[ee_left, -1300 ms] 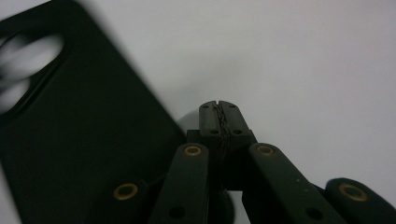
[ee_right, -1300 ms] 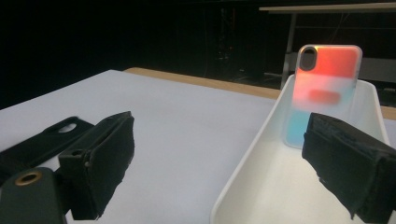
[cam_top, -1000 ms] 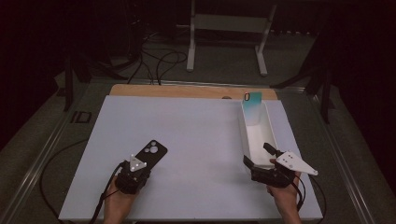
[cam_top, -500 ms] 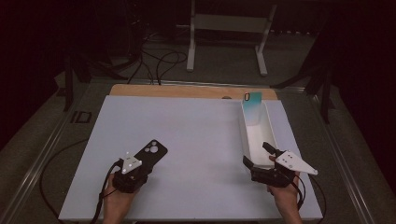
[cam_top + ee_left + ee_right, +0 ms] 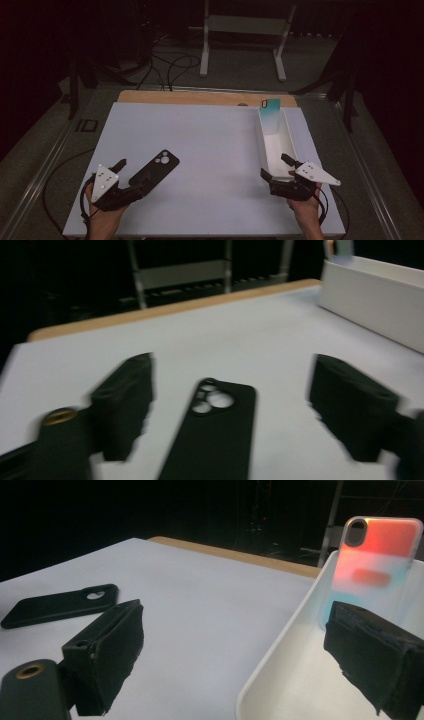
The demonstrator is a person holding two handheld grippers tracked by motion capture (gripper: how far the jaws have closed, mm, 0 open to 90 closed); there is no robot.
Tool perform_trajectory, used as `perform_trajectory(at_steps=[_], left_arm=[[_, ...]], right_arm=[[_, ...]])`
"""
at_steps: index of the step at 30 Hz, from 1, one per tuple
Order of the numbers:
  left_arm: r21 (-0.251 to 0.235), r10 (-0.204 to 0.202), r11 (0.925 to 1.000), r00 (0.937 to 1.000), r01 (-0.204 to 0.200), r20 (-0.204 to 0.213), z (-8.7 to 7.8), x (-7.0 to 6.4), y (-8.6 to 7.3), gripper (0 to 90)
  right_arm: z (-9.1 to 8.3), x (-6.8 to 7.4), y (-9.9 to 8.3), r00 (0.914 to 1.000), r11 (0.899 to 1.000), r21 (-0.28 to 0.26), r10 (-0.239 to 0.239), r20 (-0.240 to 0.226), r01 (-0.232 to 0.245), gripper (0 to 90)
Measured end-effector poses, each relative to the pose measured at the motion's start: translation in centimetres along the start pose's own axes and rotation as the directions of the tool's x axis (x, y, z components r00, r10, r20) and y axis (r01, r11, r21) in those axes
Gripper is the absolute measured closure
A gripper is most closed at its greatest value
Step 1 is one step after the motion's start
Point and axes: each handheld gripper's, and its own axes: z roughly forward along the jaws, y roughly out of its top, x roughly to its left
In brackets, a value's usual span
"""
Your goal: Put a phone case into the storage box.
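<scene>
A black phone case (image 5: 154, 170) lies flat on the white table top, camera holes toward the far side. My left gripper (image 5: 134, 175) is open, and its jaws stand either side of the case's near end. In the left gripper view the black case (image 5: 215, 435) runs between the wide-apart jaws of the left gripper (image 5: 235, 367) without touching them. My right gripper (image 5: 276, 166) is open at the near end of a long white box (image 5: 261, 145). In the right gripper view its right jaw hangs inside the white box (image 5: 280, 645). A teal-and-orange case (image 5: 375, 555) stands upright at the box's far end.
The white table top (image 5: 215, 140) has a wooden strip (image 5: 200, 97) along its far edge. Behind the table stand a metal frame (image 5: 245, 35) and cables on the floor. The black case (image 5: 60, 605) also lies far left in the right gripper view.
My left gripper has drawn back to the left along the black case, so more of the case shows. The right gripper and the box have stayed put.
</scene>
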Motion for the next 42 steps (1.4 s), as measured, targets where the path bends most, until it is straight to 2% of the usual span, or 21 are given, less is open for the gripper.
perform_trajectory(at_steps=[4, 7, 9, 12, 16, 19, 23, 26, 28, 35, 38, 41, 42], left_arm=[[0.016, -0.014, 0.9998, 0.9999, 0.013, 0.006, -0.3, 0.8, -0.1, 1.3], [0.017, -0.022, 0.9996, 0.9998, 0.022, -0.002, -0.5, 1.1, 0.0, 0.5], [0.013, -0.041, 0.9991, 0.9991, 0.041, 0.008, -0.5, 1.4, 0.1, 0.5], [0.015, -0.045, 0.9989, 0.9989, 0.045, 0.009, -0.5, 1.5, 0.3, 0.4], [0.062, -0.033, 0.9976, 0.9992, 0.032, 0.021, -0.2, 1.8, 0.7, 0.4], [0.086, -0.02, 0.9961, 0.9997, 0.018, 0.015, 0.0, 2.0, 0.8, 0.4], [0.127, -0.02, 0.9917, 0.9994, 0.016, 0.027, 0.5, 2.2, 0.9, 0.3], [0.178, -0.006, 0.9841, 0.9994, 0.0, 0.033, 1.2, 2.2, 0.9, 0.0], [0.216, 0.003, 0.9764, 0.999, -0.013, 0.046, 1.7, 2.2, 0.8, 0.0], [0.337, 0.045, 0.9388, 0.9957, -0.07, 0.081, 4.0, 1.9, 0.2, 0.0], [0.384, 0.07, 0.9181, 0.9933, -0.1, 0.091, 5.1, 1.7, -0.1, 0.0], [0.41, 0.073, 0.9058, 0.9926, -0.107, 0.097, 5.9, 1.6, -0.4, 0.0], [0.41, 0.073, 0.9058, 0.9926, -0.107, 0.097, 5.9, 1.6, -0.4, 0.0]], right_arm=[[-0.1, 0.0, -0.1, 1.0, 1.0, -0.009, -0.002, 0.006, 0.002, 9.0], [-0.2, -0.1, -0.1, 1.0, 1.0, -0.018, 0.003, 0.004, -0.003, 9.0], [-0.2, -0.2, -0.2, 1.0, 1.0, -0.026, 0.007, -0.003, -0.008, 9.0], [-0.2, -0.2, -0.3, 0.9999, 1.0, -0.026, 0.009, -0.005, -0.009, 9.0], [0.0, 0.1, -0.4, 0.9999, 1.0, -0.007, -0.016, 0.004, 0.016, 9.1], [0.2, 0.1, -0.5, 0.9998, 1.0, -0.003, -0.019, -0.002, 0.019, 9.1], [0.2, 0.1, -0.5, 0.9998, 1.0, -0.004, -0.017, -0.003, 0.017, 9.1], [0.1, 0.1, -0.4, 0.9998, 1.0, -0.004, -0.019, -0.003, 0.019, 9.1], [0.2, 0.1, -0.4, 0.9998, 1.0, -0.004, -0.019, -0.004, 0.019, 9.1], [0.2, 0.1, -0.3, 0.9997, 1.0, -0.001, -0.022, -0.006, 0.022, 9.1], [0.2, 0.0, -0.3, 0.9997, 1.0, -0.001, -0.024, -0.006, 0.024, 9.1], [0.2, 0.0, -0.3, 0.9997, 1.0, -0.001, -0.022, -0.006, 0.022, 9.1], [0.1, 0.0, -0.3, 0.9998, 1.0, -0.002, -0.021, -0.007, 0.021, 9.1]])
